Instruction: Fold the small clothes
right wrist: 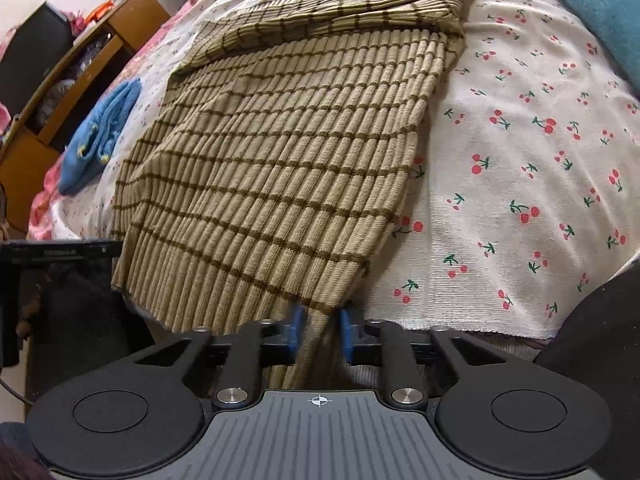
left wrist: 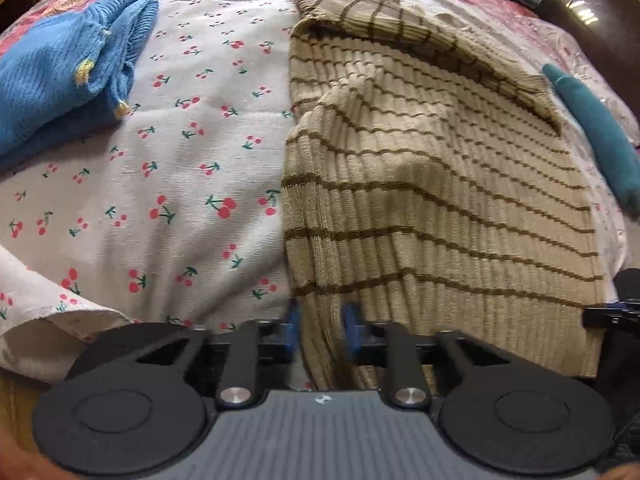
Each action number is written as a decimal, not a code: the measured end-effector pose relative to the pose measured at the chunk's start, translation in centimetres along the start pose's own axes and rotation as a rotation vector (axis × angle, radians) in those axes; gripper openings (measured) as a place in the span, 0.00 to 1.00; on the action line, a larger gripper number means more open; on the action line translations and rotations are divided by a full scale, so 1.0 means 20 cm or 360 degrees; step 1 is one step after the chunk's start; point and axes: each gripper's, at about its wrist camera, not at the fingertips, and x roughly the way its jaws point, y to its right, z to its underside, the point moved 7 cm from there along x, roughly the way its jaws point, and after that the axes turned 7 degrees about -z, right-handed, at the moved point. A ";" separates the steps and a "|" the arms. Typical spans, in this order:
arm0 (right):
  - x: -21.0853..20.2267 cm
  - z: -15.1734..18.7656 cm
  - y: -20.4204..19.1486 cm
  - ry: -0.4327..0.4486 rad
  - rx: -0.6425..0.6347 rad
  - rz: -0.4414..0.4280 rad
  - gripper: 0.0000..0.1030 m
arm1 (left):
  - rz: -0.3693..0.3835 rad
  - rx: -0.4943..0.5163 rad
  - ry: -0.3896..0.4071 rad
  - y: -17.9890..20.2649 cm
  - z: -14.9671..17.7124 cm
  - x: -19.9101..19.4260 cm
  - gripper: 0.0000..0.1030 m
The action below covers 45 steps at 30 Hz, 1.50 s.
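Tongs, left (left wrist: 320, 330) and right (right wrist: 322, 332), each apparently pinch the striped sweater's (right wrist: 272, 160) near hem.

Bare sheet (left wrist: 192, 184) between sweater (left wrist: 420, 200), blue knit (left wrist: 60, 76).

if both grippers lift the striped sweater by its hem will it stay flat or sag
The striped sweater will probably sag in the middle: its ribbed knit already ripples over the bed. The folded sleeve on top may slide off. The left gripper and right gripper pinch only narrow bits of hem.
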 end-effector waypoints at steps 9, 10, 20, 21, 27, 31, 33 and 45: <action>-0.17 -0.10 -0.03 0.0255 0.0126 -0.0279 0.07 | 0.0197 -0.0097 0.0168 0.05 -0.13 -0.19 0.17; -0.20 -0.12 -0.03 0.0303 0.0141 -0.0313 0.07 | 0.0232 -0.0113 0.0195 0.06 -0.16 -0.22 0.17; -0.57 -0.64 0.07 0.0857 0.0331 -0.0515 0.06 | 0.0466 -0.0253 0.0606 0.09 -0.87 -0.39 0.17; -0.58 -0.72 0.09 0.0901 0.0362 -0.0519 0.06 | 0.0462 -0.0271 0.0639 0.09 -0.95 -0.38 0.17; -0.43 -1.13 0.35 0.1003 0.0598 -0.0416 0.06 | 0.0365 -0.0404 0.0667 0.06 -1.35 -0.11 0.17; -0.23 -1.28 0.50 0.0932 0.0684 -0.0319 0.07 | 0.0220 -0.0378 0.0600 0.08 -1.45 0.13 0.17; -0.13 -1.31 0.55 0.0880 0.0705 -0.0263 0.11 | 0.0134 -0.0336 0.0594 0.09 -1.46 0.20 0.17; -0.15 -1.28 0.56 0.0924 0.0344 0.0037 0.30 | 0.0061 -0.0415 0.0755 0.03 -1.48 0.15 0.40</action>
